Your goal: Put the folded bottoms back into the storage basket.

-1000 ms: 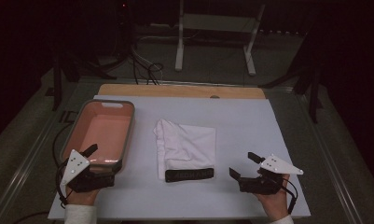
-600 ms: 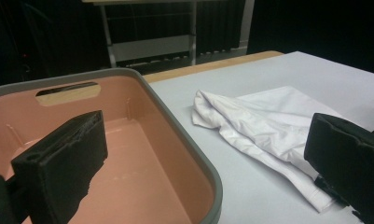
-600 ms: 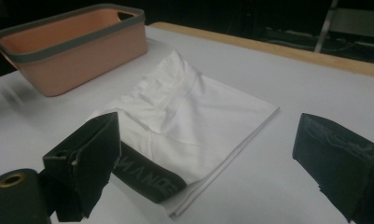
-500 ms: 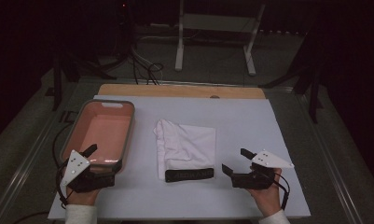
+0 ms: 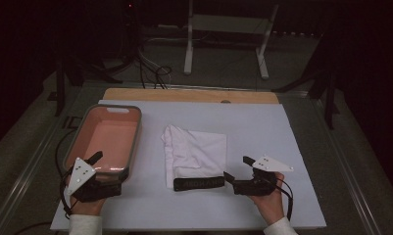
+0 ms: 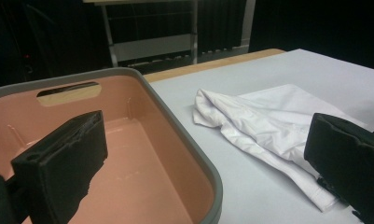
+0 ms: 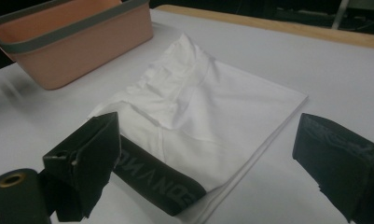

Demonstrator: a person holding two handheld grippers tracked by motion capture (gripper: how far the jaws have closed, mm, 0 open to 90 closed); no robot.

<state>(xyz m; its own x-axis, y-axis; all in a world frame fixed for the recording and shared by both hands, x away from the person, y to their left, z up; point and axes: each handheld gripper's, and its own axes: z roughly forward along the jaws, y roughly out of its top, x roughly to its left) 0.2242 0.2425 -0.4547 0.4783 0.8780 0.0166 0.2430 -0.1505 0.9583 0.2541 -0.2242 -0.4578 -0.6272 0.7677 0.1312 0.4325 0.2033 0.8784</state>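
we are at the approach step: the right gripper (image 5: 235, 171) sits low on the white table cover (image 5: 292, 147), just to the right of the folded white garment (image 5: 196, 152), with its jaws spread wide and nothing between them. in the right gripper view those jaws frame the garment's near corner and its black waistband (image 7: 159, 175), which lies along the near edge of the fold. the garment rests flat in the middle of the table, just beside the pink bin (image 5: 106, 139) but apart from it.

the left gripper (image 5: 108, 164) hovers at the near end of the bin, jaws also wide and holding nothing; in the left gripper view one jaw stands over the bin's pink inside and the other toward the cloth.

we judge the work to be moving the garment into the bin, and no grasp is made yet. the next move calls for us to slide the right gripper leftward to the waistband end and pinch through all the layers, so the fold does not fall open on lifting. how many layers lie at that corner we cannot quite tell in this dim light, so a deep bite seems wise.
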